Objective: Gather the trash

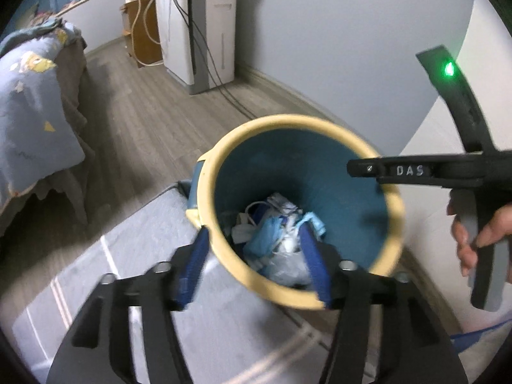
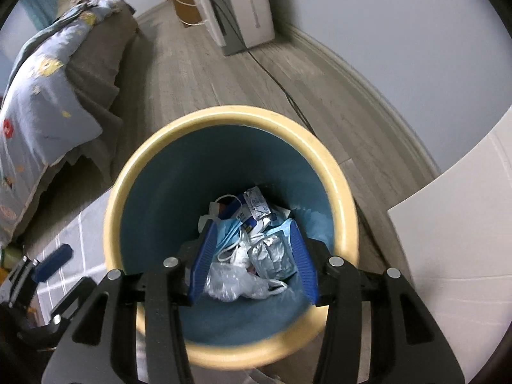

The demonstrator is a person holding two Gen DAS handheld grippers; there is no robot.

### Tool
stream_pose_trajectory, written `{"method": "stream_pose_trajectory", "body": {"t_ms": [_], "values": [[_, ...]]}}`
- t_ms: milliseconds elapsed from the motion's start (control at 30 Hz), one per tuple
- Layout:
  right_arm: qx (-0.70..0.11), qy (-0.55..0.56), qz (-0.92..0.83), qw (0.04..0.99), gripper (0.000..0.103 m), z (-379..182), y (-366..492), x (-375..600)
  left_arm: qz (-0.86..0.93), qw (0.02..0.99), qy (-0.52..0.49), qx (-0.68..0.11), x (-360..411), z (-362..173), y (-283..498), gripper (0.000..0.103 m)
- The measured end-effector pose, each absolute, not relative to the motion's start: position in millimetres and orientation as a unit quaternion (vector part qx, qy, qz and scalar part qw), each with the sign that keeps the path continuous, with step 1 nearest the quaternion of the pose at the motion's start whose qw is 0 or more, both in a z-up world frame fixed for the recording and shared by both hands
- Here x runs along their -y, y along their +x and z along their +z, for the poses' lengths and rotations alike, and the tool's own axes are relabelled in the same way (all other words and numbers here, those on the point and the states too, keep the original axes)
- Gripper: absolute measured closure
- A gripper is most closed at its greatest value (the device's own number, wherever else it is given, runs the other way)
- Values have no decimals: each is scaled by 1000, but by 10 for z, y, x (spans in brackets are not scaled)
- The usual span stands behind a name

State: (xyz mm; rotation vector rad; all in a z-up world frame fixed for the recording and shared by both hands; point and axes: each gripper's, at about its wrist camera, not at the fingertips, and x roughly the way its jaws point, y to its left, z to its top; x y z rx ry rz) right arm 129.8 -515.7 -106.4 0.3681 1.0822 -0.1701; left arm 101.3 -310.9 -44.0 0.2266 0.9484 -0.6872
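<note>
1. Two blue-padded grippers hang over one round bin (image 2: pixel 153 172), teal inside with a pale yellow rim.
2. It stands on the wood floor (image 2: pixel 224 73), against a corner of a grey rug (image 1: pixel 128 256) with pale stripes.
3. Trash (image 2: pixel 246 249) lies heaped at the bin's bottom: blue face masks, a crumpled clear plastic bag, a silver foil wrapper, white paper scraps and a printed packet.
4. Left gripper (image 1: pixel 256 256): jaws spread wide, nothing between them, one finger outside the near rim and the other over the bin's opening.
5. Right gripper (image 2: pixel 252 259): jaws partly apart and empty, both fingers over the opening above the heap.
6. From the left wrist view, a hand (image 1: pixel 480 233) holds the right gripper's black handle at the right side.
7. Beyond the bin: a bed with a blue patterned quilt (image 2: pixel 41 102), a white appliance (image 1: pixel 204 25) and cables (image 2: pixel 275 83) along the wall.
</note>
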Motion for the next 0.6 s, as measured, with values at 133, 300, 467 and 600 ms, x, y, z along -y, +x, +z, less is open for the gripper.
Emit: {"method": "stream_pose_trajectory", "body": {"t_ms": [133, 300, 467, 600], "values": [[-491, 149, -79, 855, 38, -778, 1033, 5072, -326, 836, 87, -433, 2956, -174, 809, 15], [-457, 155, -90, 871, 18, -463, 603, 5086, -301, 855, 79, -415, 2813, 63, 579, 5], [-431, 163, -99, 882, 6, -274, 211, 5133, -259, 879, 90, -391, 2773, 225, 416, 5], [-412, 132, -106, 895, 6, -142, -31, 5134, -232, 884, 82, -398, 2759, 277, 338, 5]]}}
